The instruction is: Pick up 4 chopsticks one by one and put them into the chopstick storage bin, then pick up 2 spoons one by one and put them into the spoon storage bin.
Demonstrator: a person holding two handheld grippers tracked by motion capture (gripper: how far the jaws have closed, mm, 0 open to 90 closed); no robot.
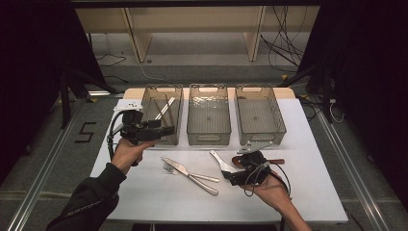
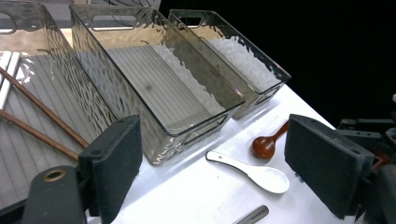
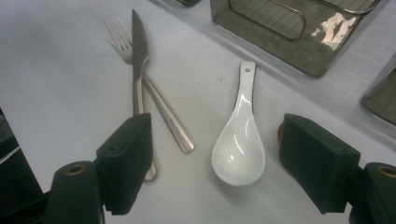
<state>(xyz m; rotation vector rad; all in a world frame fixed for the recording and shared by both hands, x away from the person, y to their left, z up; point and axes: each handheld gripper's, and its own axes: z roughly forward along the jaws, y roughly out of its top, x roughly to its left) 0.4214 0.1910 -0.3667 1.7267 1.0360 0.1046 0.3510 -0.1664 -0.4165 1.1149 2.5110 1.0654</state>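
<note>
Evidently poised to pick up the white spoon (image 3: 238,144) lying between its wide-spread jaws, the right gripper (image 3: 215,163) should descend squarely and close across the bowl, avoiding the knife (image 3: 138,60) beside its left jaw.

From my seat the desk (image 1: 144,192) is covered in plain white. The three bins (image 2: 154,88) are smoky grey see-through plastic with a rippled texture on the walls and fine ribbed lines on the floors. Chopsticks (image 2: 42,121) in the left one are reddish brown, with a couple of white ones (image 2: 7,74) next to them. The soup spoon (image 3: 239,140) is glossy white, the small wooden spoon (image 2: 266,143) dark red-brown. Knife (image 3: 138,60) and fork (image 3: 122,42) are shiny silver. Both grippers have matte black jaws with brass-coloured rivets. The sleeve (image 1: 91,197) is black.
</note>
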